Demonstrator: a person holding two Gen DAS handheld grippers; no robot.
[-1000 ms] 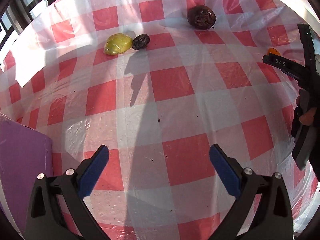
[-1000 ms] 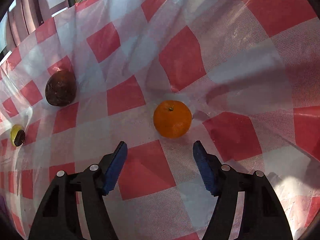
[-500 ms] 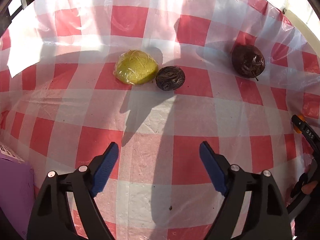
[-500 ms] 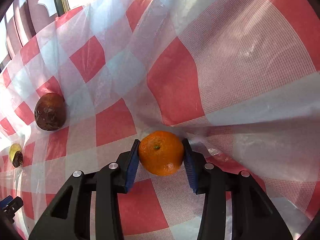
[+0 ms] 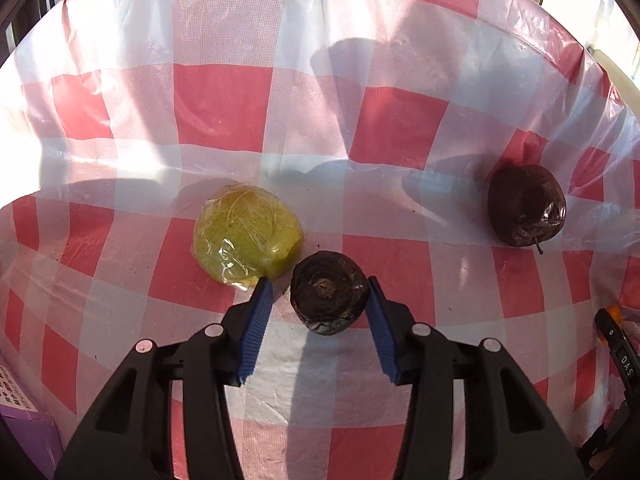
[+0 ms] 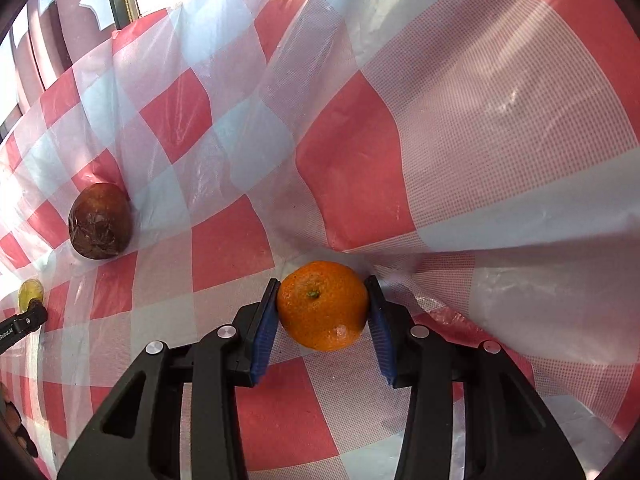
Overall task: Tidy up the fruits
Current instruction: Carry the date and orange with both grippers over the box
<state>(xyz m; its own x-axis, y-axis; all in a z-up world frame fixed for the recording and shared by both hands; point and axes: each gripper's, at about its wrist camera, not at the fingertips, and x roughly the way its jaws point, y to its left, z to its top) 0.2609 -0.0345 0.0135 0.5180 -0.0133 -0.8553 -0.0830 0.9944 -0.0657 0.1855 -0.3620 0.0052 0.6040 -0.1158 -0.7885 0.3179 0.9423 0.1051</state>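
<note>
Fruit lies scattered over a red-and-white checked plastic tablecloth [image 5: 224,108], and each gripper has gone to a separate piece. The right gripper [image 6: 323,304] is clamped on a round orange tangerine [image 6: 322,305], both blue pads pressed against its sides with the stem end facing the camera; the fruit sits at the foot of a raised fold in the cloth, which probably explains the low, level approach, and whether it is resting on the cloth or just lifted cannot be told. The left gripper [image 5: 318,300] is spread wide around a small, dark, wrinkled round fruit [image 5: 329,298]: the right pad is at or nearly at its skin, while the left pad [image 5: 256,324] stands clear of it, slipped into the narrow gap beside a yellow-green fruit wrapped in clear film [image 5: 247,235]. That neighbour lies just beside the dark fruit, so closing risks pinching the film or nudging it. A larger dark red-brown shrivelled fruit with a short stem [image 5: 526,210] lies well apart to the right, also seen from the right wrist [image 6: 100,221], where its skin looks glossy, perhaps film-wrapped too. No bowl or tray for the sorted fruit shows; only the corner of a purple box [image 5: 28,436] is cut off at the lower left edge, with unreadable print on it. What kind of fruit the dark ones are is hard to say.
</note>
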